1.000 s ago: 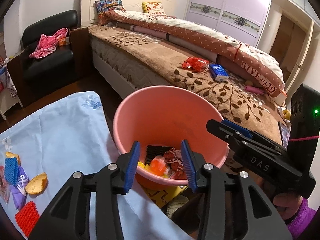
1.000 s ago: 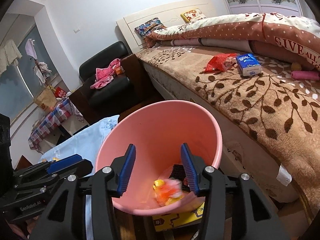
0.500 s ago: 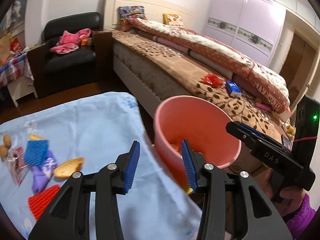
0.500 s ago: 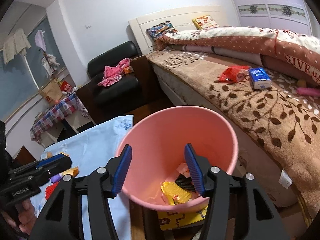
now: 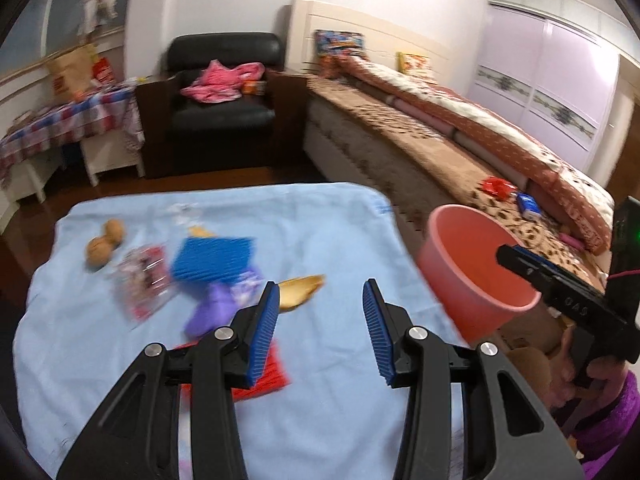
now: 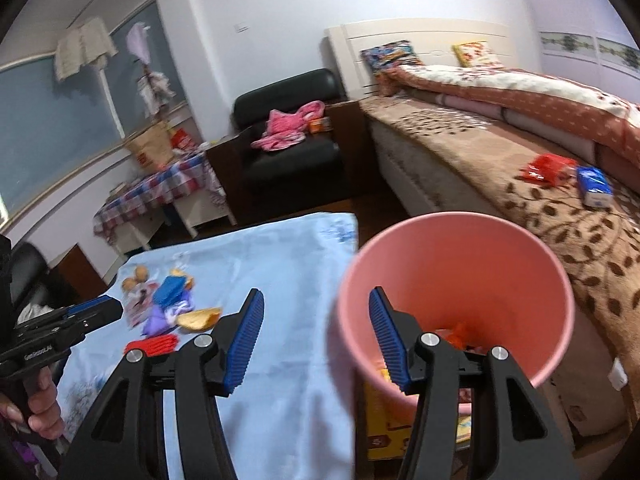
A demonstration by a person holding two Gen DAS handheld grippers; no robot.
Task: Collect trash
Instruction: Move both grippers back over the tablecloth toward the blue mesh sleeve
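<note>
Left jaws: the left gripper (image 5: 320,326) stands parted with nothing between the blue pads, hanging above the near part of the table (image 5: 340,420), which is covered by a pale blue cloth.
Right jaws: the right gripper (image 6: 316,340) has just been opening and is released and empty; its right pad sits in front of the pink bucket (image 6: 520,264), its left pad over the cloth.
Just under the left jaws: a red ridged piece (image 5: 266,376) lies partly hidden behind the left pad, the closest thing to take.
Just ahead of the left jaws: a yellow peel (image 5: 300,294) lies between the pads in line of sight, flat on the cloth and clear of its neighbours on the right side.
Ahead and left of the jaws: a purple wrapper (image 5: 212,308), a blue ridged piece (image 5: 212,258) overlapping it, and a clear snack packet (image 5: 144,284) beside them.
Farther left: two walnuts (image 5: 102,242) touching each other near the cloth's far left corner.
Right of the left jaws: the bucket at the table's edge, already holding some scraps.
Step in hand, as I judge it: going for the next piece of trash on the table.
Doing it well: pick one piece that lies alone, come down with the pads either side of it, and pinch low without bunching the cloth.
Risk: the picture is blurred, so edges of the overlapping pile are hard to judge; the peel looks the safer choice.
Far behind: a red packet (image 6: 546,168) and a blue pack (image 6: 594,184) lie on the bed, well apart from both jaws.
</note>
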